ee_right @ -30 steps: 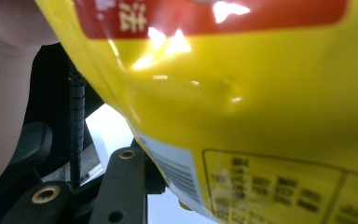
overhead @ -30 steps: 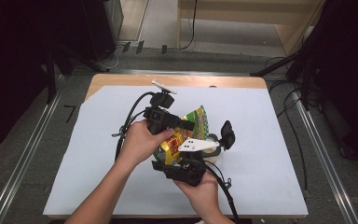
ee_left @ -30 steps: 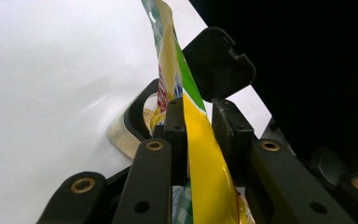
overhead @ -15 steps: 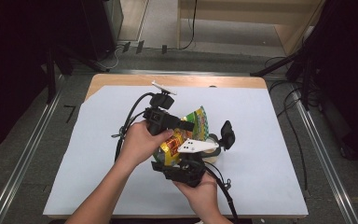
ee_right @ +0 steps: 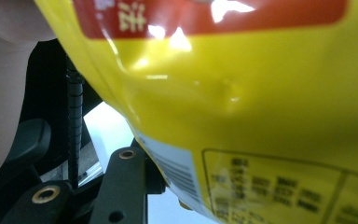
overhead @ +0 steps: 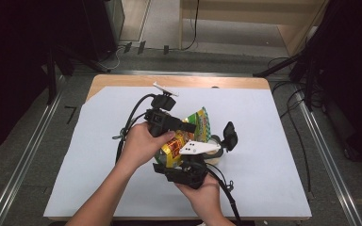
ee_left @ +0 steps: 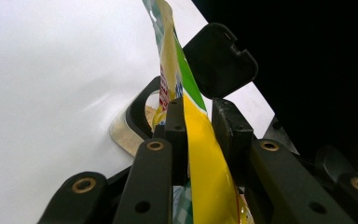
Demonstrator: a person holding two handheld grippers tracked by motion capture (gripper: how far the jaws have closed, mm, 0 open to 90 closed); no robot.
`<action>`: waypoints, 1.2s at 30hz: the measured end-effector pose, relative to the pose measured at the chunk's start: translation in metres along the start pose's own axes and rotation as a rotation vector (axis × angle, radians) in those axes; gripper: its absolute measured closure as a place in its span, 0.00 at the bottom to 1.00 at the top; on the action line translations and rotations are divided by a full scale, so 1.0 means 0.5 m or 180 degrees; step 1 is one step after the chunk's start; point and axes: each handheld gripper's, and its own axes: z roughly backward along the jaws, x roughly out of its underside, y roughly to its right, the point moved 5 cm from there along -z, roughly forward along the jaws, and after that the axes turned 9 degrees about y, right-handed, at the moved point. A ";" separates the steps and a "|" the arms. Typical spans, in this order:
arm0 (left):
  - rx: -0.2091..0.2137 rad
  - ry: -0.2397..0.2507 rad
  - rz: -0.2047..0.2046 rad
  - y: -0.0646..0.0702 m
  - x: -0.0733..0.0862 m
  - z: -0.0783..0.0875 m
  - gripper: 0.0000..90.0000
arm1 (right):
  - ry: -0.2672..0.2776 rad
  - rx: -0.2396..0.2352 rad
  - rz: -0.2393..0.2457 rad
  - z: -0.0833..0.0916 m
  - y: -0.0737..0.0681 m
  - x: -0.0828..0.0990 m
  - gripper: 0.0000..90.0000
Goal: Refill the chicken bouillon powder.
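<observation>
A yellow and green snack bag [overhead: 195, 123] is held tilted above the middle of the white table, top edge to the right. My left gripper [overhead: 187, 126] is shut on the bag's edge [ee_left: 200, 140], both jaws pressing the foil. My right gripper [overhead: 185, 165] holds the bag's lower body from the near side. In the right gripper view the bag [ee_right: 242, 102] lies against the one visible jaw and hides the other. Under the bag's mouth stands a round black-rimmed container [ee_left: 137, 109] with its lid [overhead: 229, 135] flipped open, tan crumbs inside.
White paper [overhead: 273, 141] covers the wooden table. Black cables trail from both grippers across its left and near parts. Metal floor rails run along both sides of the table, and dark equipment stands beyond them.
</observation>
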 end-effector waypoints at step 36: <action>0.0044 -0.0004 0.0025 0.004 -0.005 0.001 0.83 | 0.0041 -0.0079 -0.0242 0.005 0.004 -0.004 0.72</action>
